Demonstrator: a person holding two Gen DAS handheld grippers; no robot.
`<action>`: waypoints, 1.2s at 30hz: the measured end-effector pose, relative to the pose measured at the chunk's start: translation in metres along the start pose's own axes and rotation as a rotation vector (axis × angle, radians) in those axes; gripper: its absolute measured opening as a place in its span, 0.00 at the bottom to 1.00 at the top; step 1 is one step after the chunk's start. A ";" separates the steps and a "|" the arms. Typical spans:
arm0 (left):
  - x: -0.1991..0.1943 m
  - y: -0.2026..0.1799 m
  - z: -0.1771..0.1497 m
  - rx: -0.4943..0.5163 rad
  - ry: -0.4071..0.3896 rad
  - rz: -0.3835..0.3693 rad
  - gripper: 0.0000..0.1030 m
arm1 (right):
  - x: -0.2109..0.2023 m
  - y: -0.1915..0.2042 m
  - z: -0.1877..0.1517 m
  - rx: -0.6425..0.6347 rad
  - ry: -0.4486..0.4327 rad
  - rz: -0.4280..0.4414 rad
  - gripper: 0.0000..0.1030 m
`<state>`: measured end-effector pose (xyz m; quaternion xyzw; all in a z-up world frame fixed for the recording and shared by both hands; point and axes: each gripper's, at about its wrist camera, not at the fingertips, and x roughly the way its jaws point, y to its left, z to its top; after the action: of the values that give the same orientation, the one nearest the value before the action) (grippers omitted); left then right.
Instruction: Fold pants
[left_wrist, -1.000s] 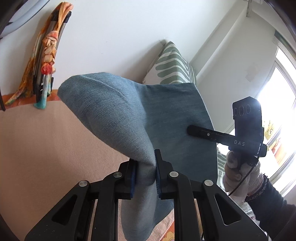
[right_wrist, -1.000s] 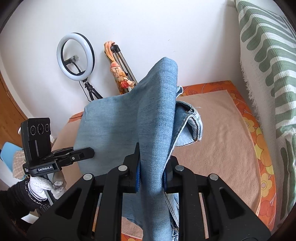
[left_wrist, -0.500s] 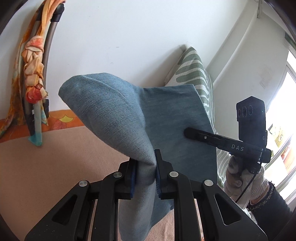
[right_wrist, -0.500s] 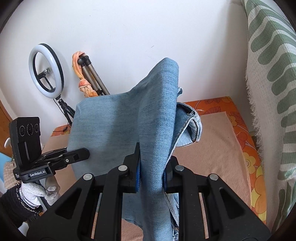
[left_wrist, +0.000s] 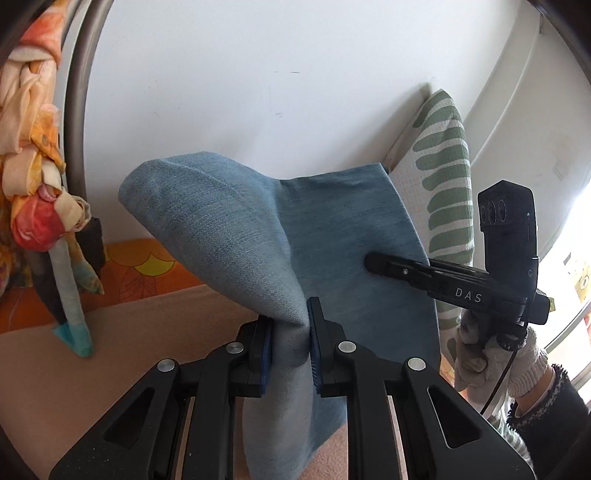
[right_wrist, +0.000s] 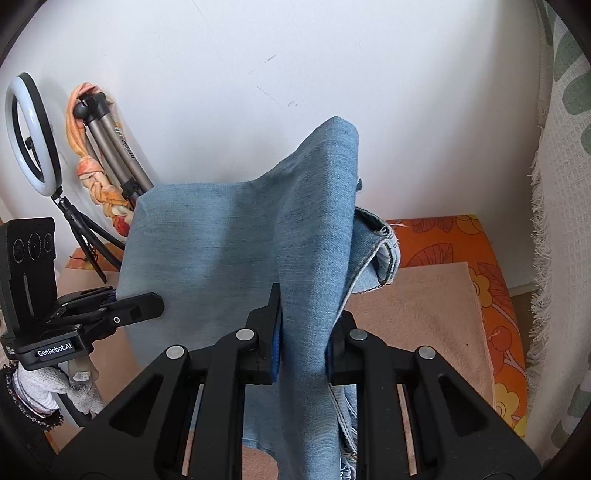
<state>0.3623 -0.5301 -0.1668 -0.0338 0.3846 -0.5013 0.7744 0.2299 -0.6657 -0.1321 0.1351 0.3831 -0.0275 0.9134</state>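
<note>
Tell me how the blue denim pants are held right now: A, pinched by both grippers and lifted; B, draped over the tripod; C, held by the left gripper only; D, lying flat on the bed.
A: the left gripper and right gripper each clamp the blue denim pants, lifted.

Ahead of both jaws the hanging pants (right_wrist: 229, 258) block the way, with the white wall (left_wrist: 258, 92) close behind. Left of the left jaws stand a tripod (right_wrist: 122, 158) and ring light (right_wrist: 31, 136); the green-patterned cushion (left_wrist: 443, 177) closes the right. Bare tan blanket (right_wrist: 417, 306) lies below.
</note>
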 end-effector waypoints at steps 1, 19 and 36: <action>0.004 0.005 0.001 0.001 0.000 0.017 0.14 | 0.008 -0.003 0.000 -0.004 0.010 -0.004 0.18; -0.005 0.016 -0.030 0.123 0.049 0.257 0.15 | 0.028 -0.024 -0.020 0.075 0.058 -0.355 0.65; -0.098 -0.040 -0.064 0.138 -0.004 0.187 0.54 | -0.085 0.047 -0.062 0.089 -0.047 -0.413 0.89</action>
<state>0.2723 -0.4499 -0.1387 0.0548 0.3491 -0.4523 0.8189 0.1342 -0.6082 -0.1034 0.0931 0.3798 -0.2341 0.8901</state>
